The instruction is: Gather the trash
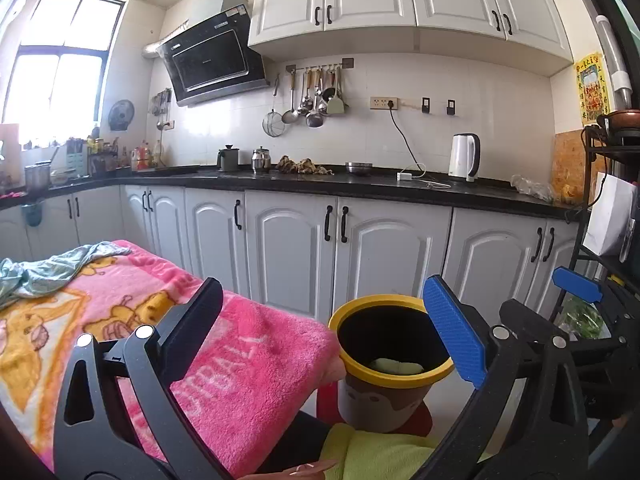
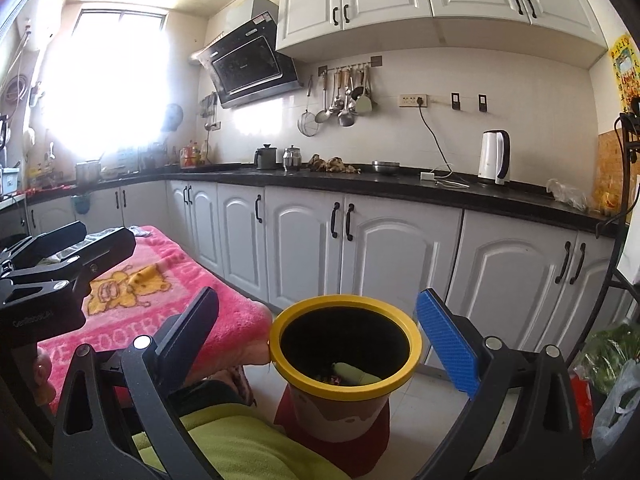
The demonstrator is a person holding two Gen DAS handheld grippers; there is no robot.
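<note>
A small trash bin [image 1: 384, 400] with a yellow rim stands on a red stool beside the table; it also shows in the right wrist view [image 2: 340, 404]. A pale green piece of trash [image 1: 396, 367] lies inside it, also seen from the right wrist [image 2: 356, 374]. My left gripper [image 1: 324, 328] is open and empty, held above the table edge and the bin. My right gripper [image 2: 320, 332] is open and empty, its fingers either side of the bin's mouth. The left gripper's body [image 2: 60, 272] shows at the left of the right wrist view.
A pink cartoon blanket [image 1: 120, 320] covers the table, with a light blue-green cloth [image 1: 48, 268] on its far end. White cabinets [image 1: 300, 248] and a black countertop [image 1: 360, 186] with a kettle [image 1: 464, 156] run behind. A rack [image 1: 608, 240] and bags [image 2: 612, 380] stand at the right.
</note>
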